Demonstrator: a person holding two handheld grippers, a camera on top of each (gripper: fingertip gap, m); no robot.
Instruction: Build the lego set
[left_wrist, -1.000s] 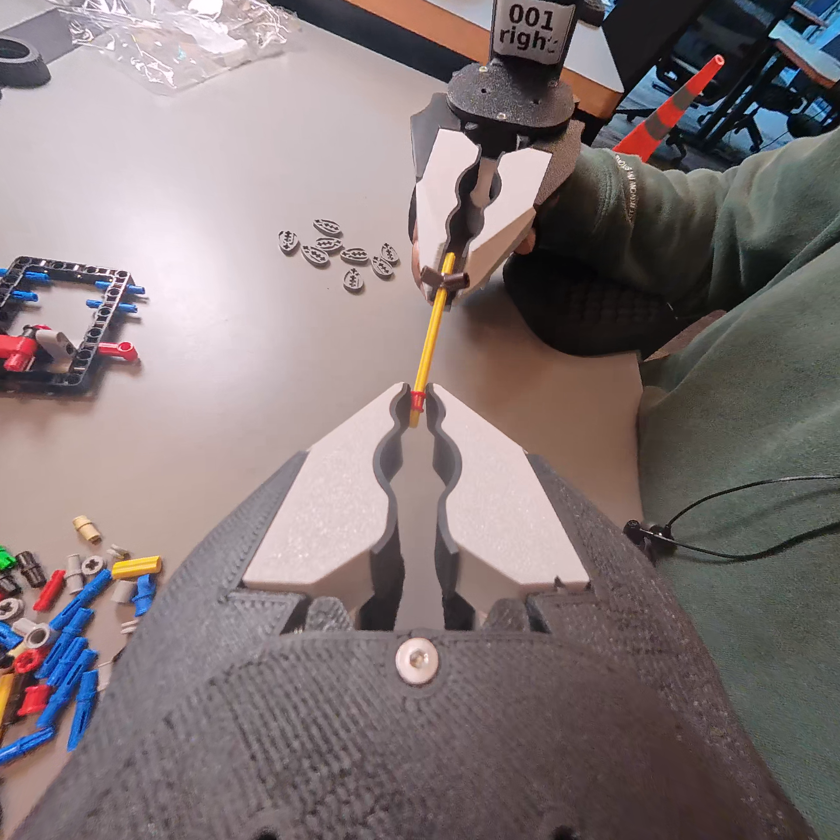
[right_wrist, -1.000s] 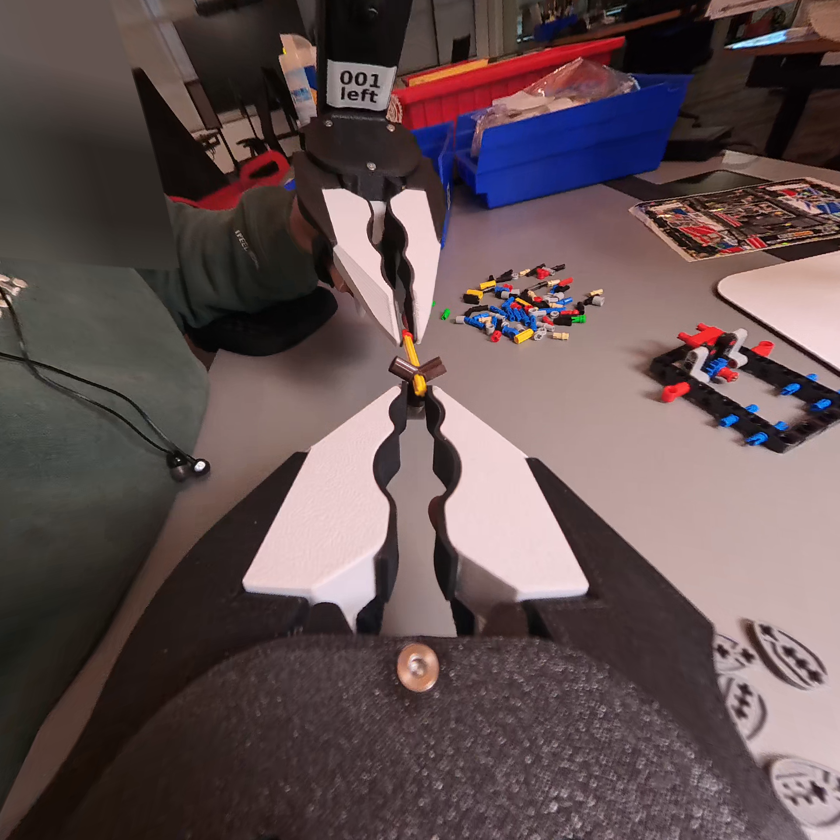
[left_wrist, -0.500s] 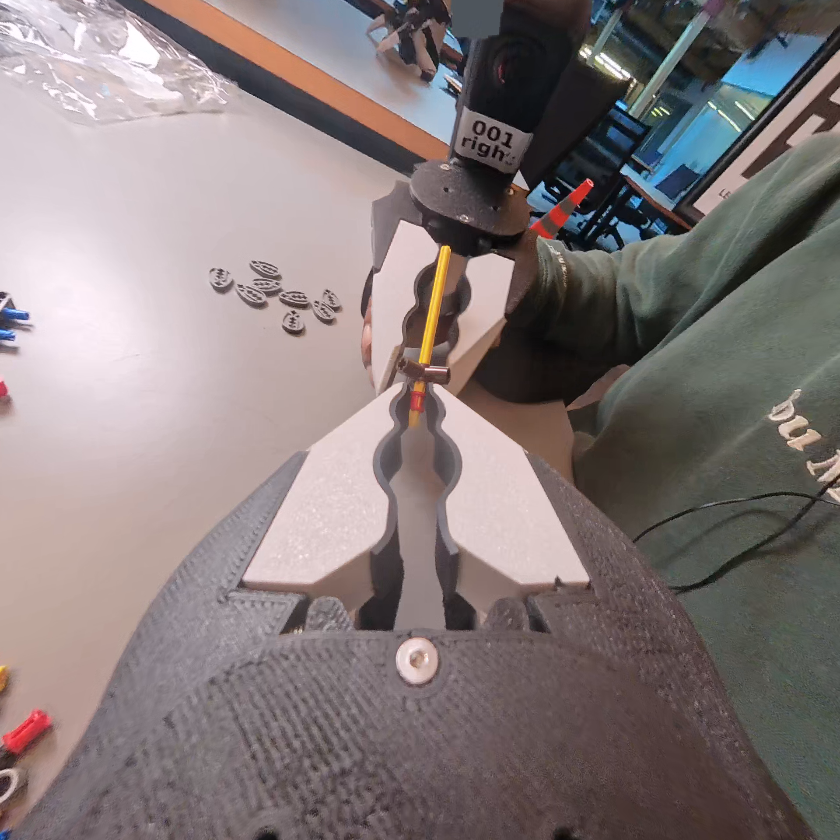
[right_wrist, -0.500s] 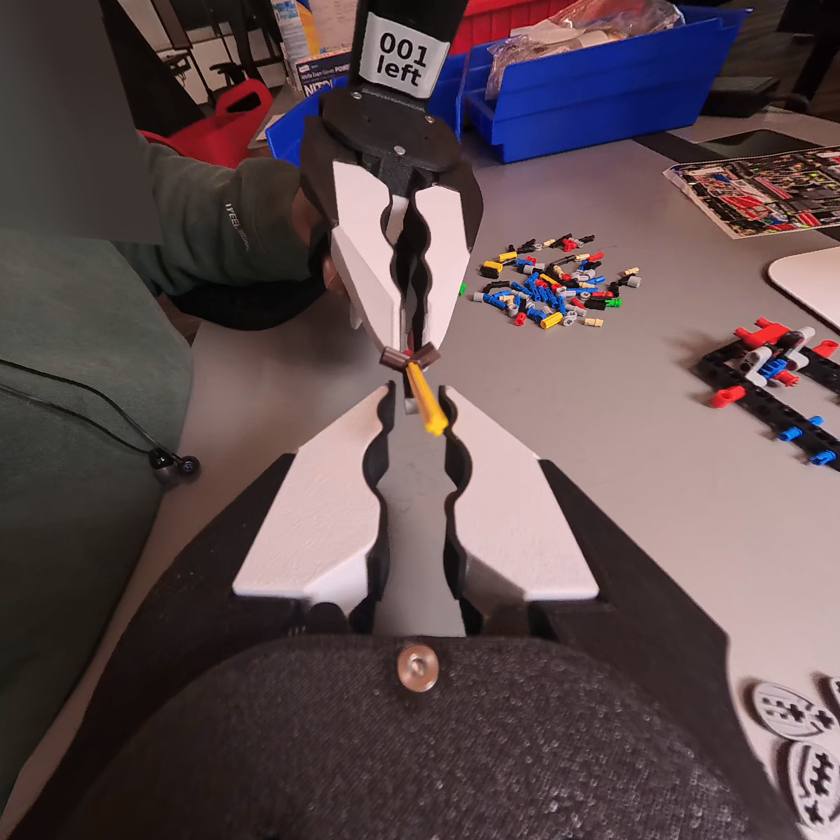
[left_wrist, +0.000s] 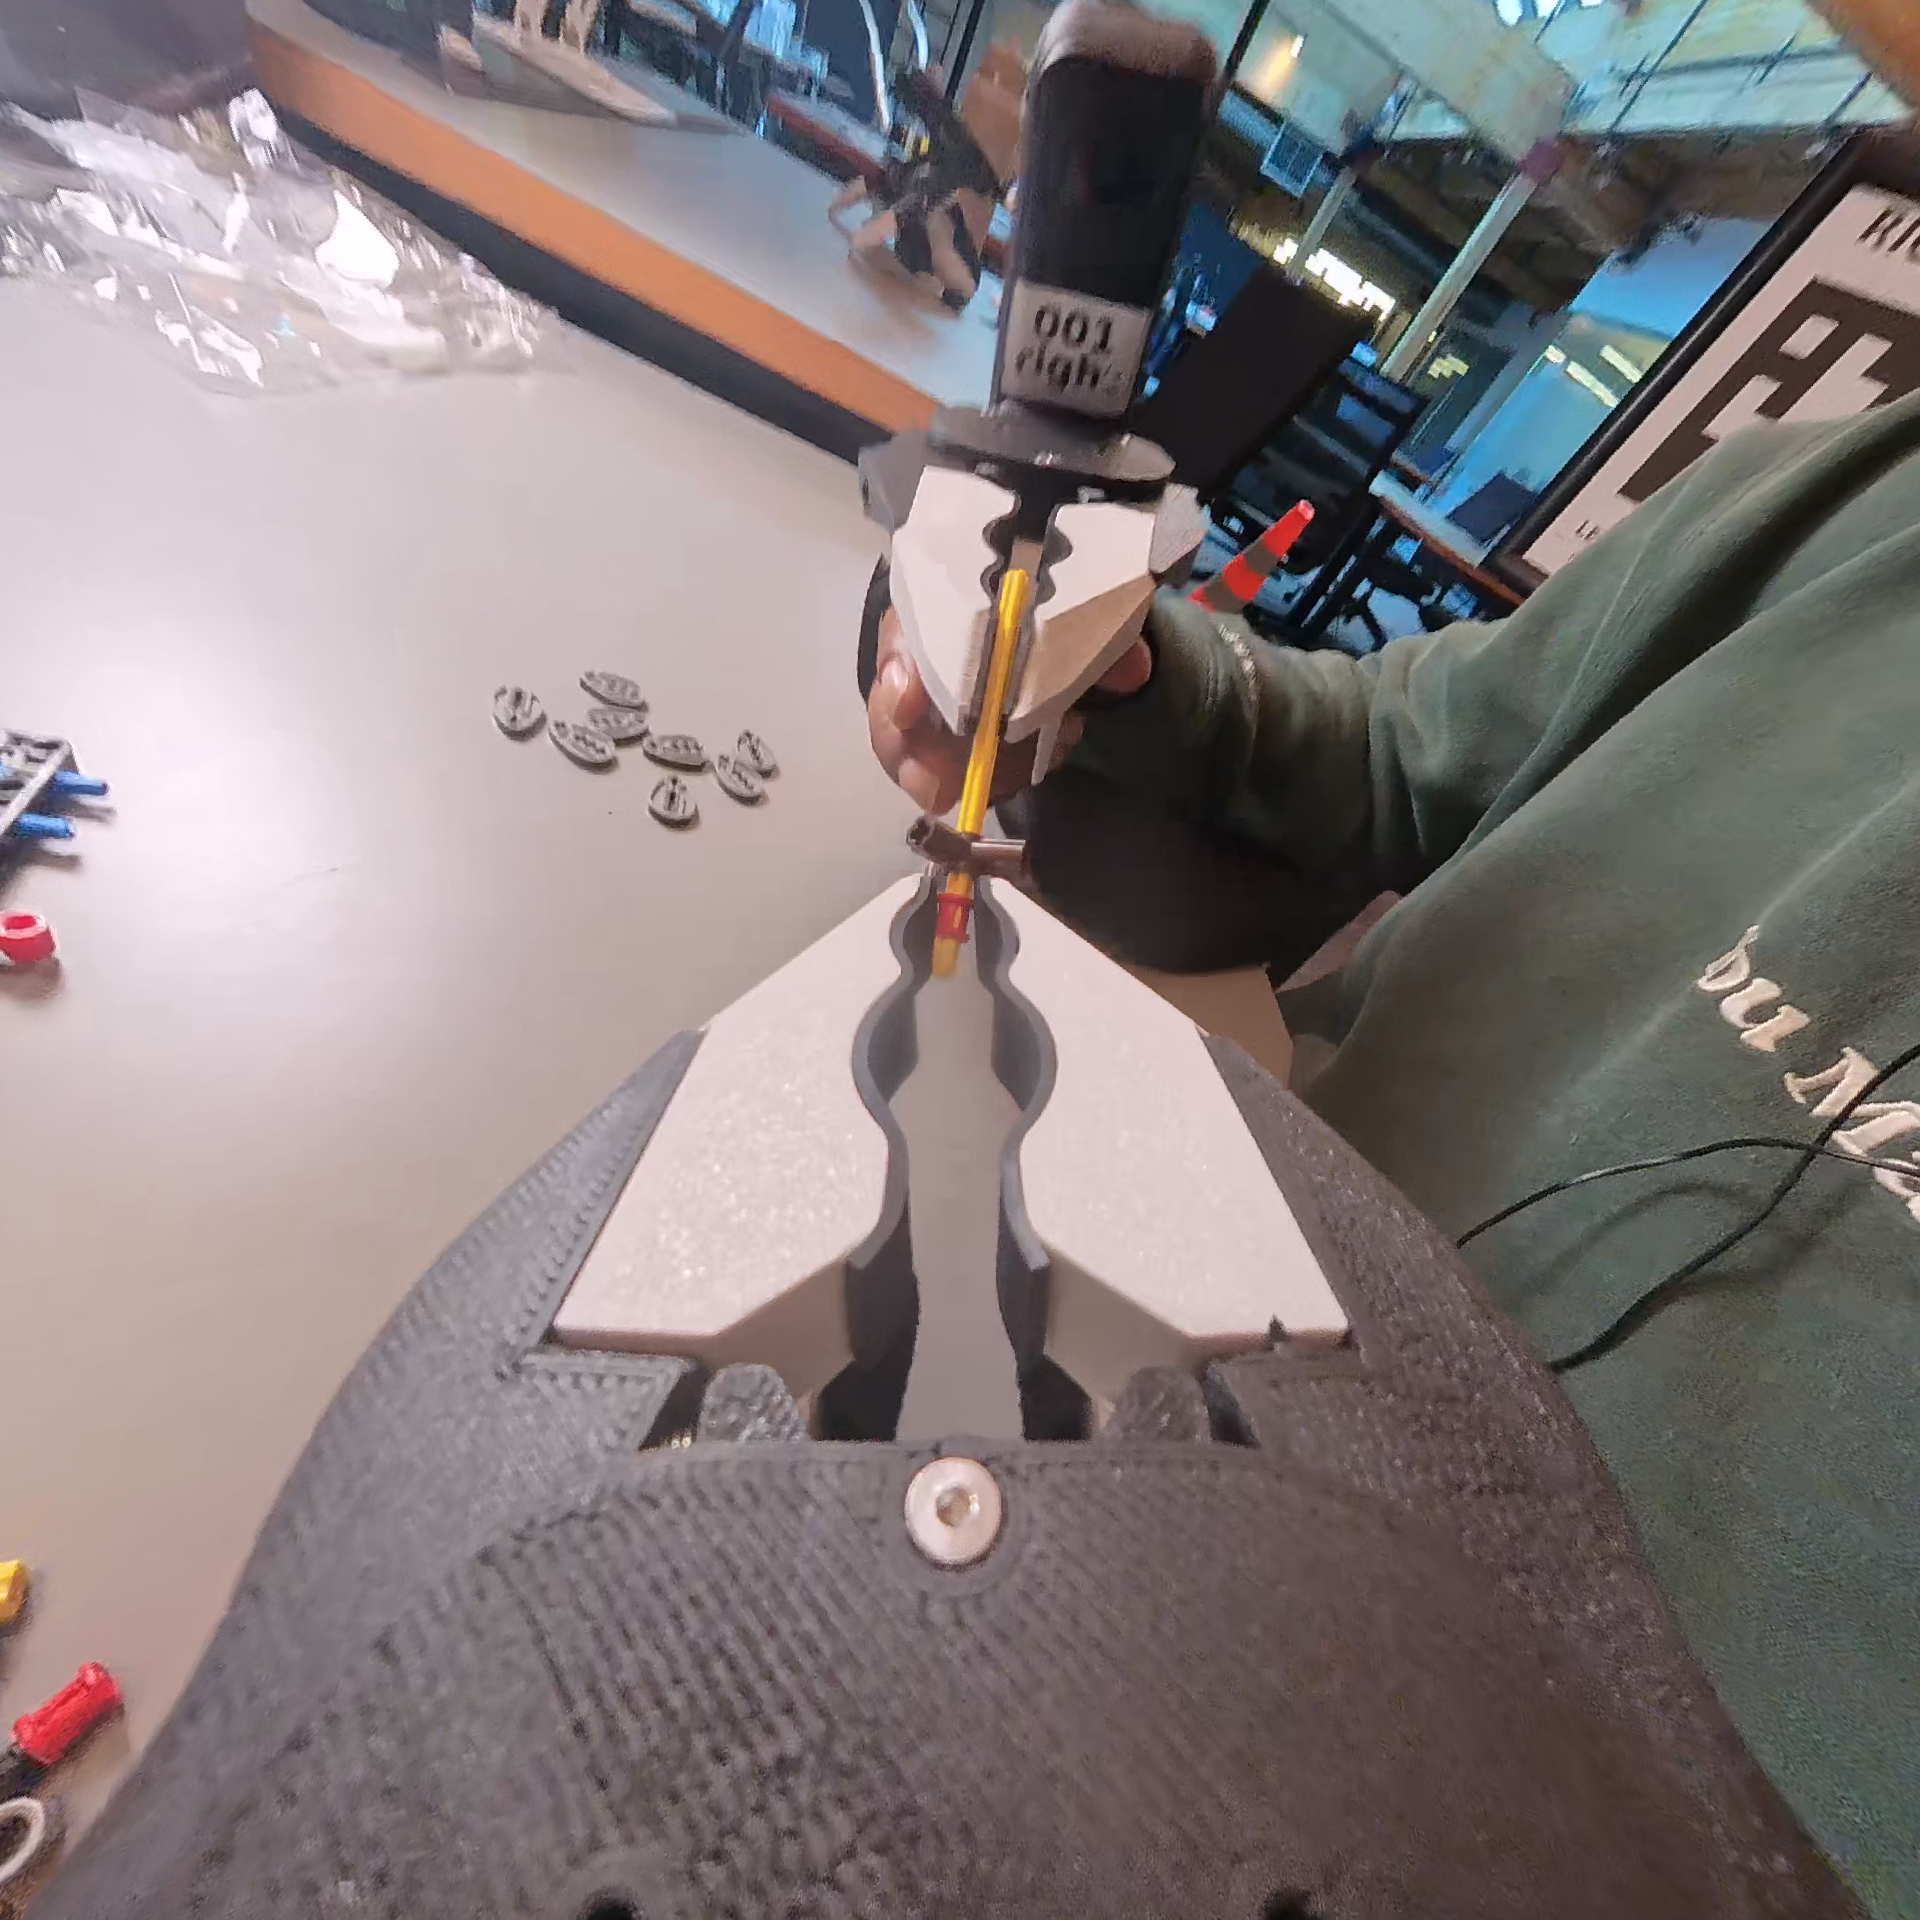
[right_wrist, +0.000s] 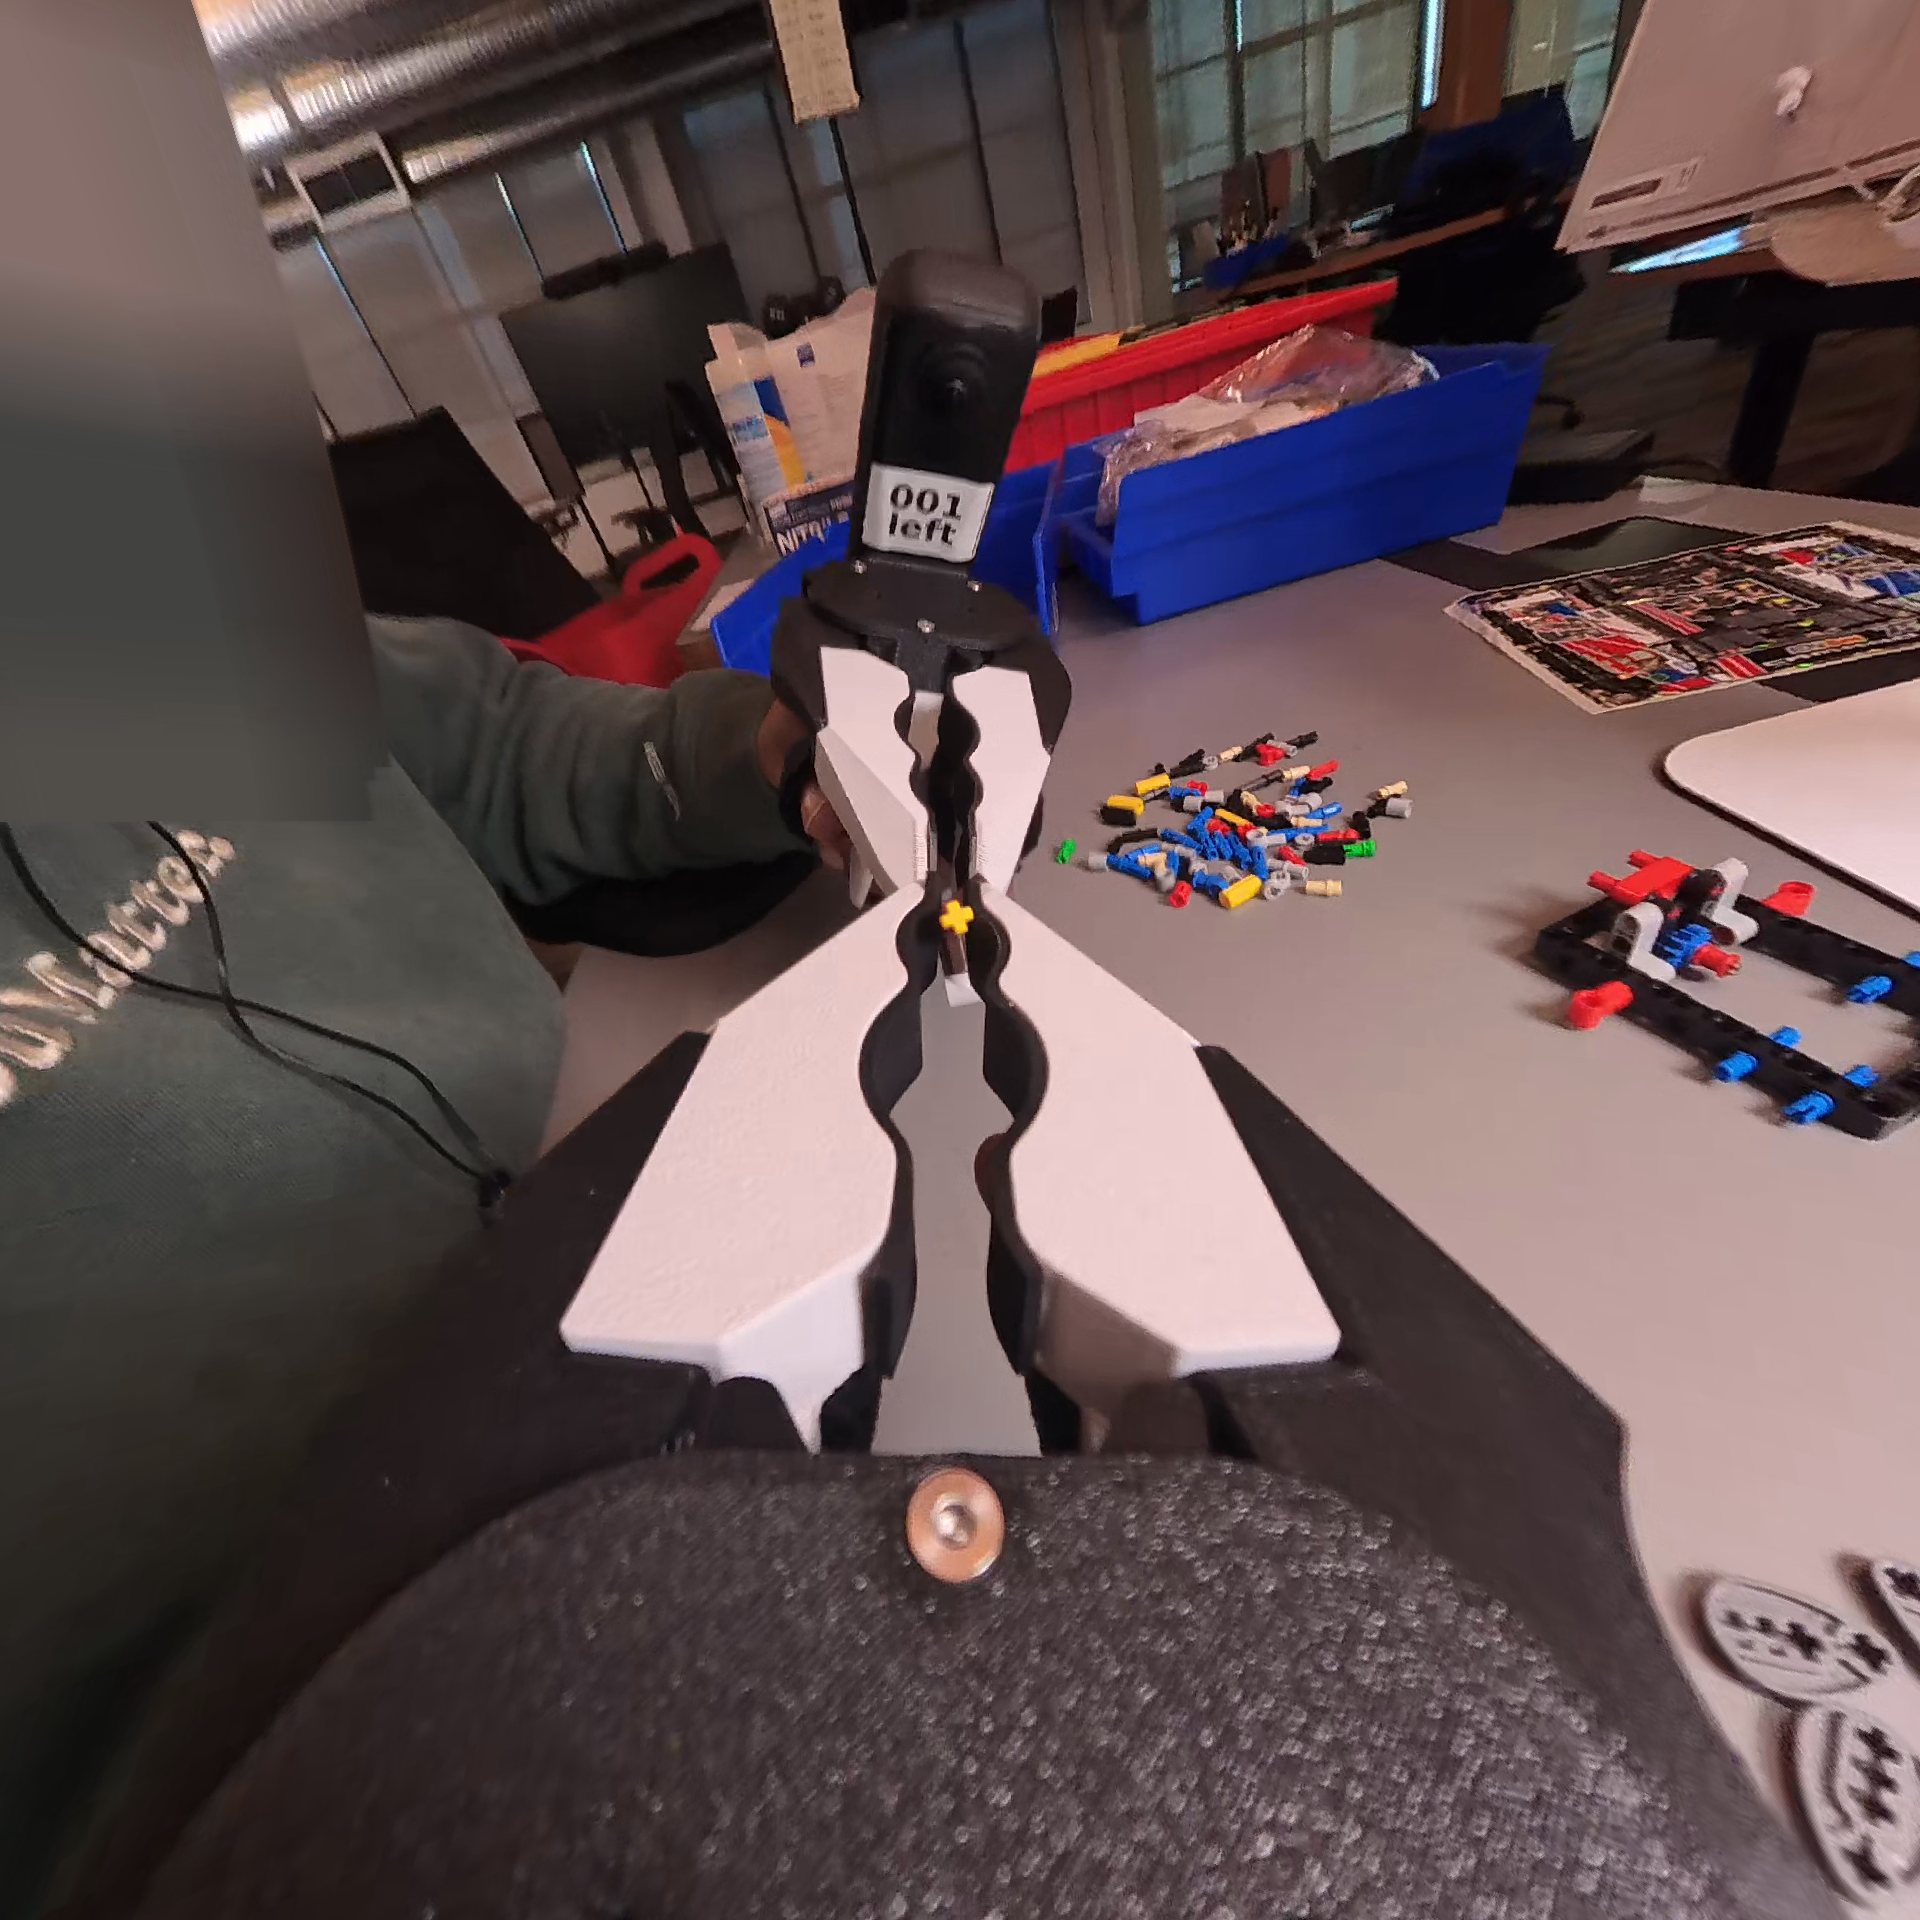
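My left gripper (left_wrist: 951, 906) is shut on the lower end of a yellow axle (left_wrist: 987, 717), at its red bush (left_wrist: 949, 914), and holds it above the table. A dark brown connector (left_wrist: 966, 844) sits on the axle just above the bush. The axle runs up into the narrow gap of my right gripper (left_wrist: 1013, 753), which is closed around it. In the right wrist view my right gripper (right_wrist: 951, 902) shows the axle's yellow cross end (right_wrist: 956, 916) head-on between its fingers. The left gripper (right_wrist: 940, 842) stands just beyond it.
A black frame assembly (right_wrist: 1766, 997) with blue pins lies at the right. A pile of loose pieces (right_wrist: 1236, 831), a printed instruction sheet (right_wrist: 1704, 613) and blue bins (right_wrist: 1299, 509) are behind. Grey oval discs (left_wrist: 634, 732) and a plastic bag (left_wrist: 260, 281) lie on the table. A green sleeve (left_wrist: 1455, 727) is close by. The tips of both grippers are at nearly the same place.
My right gripper let go of the brown connector, slid forward over the axle and closed around it. The connector now sits down by the red bush. Both grippers tilted upward.
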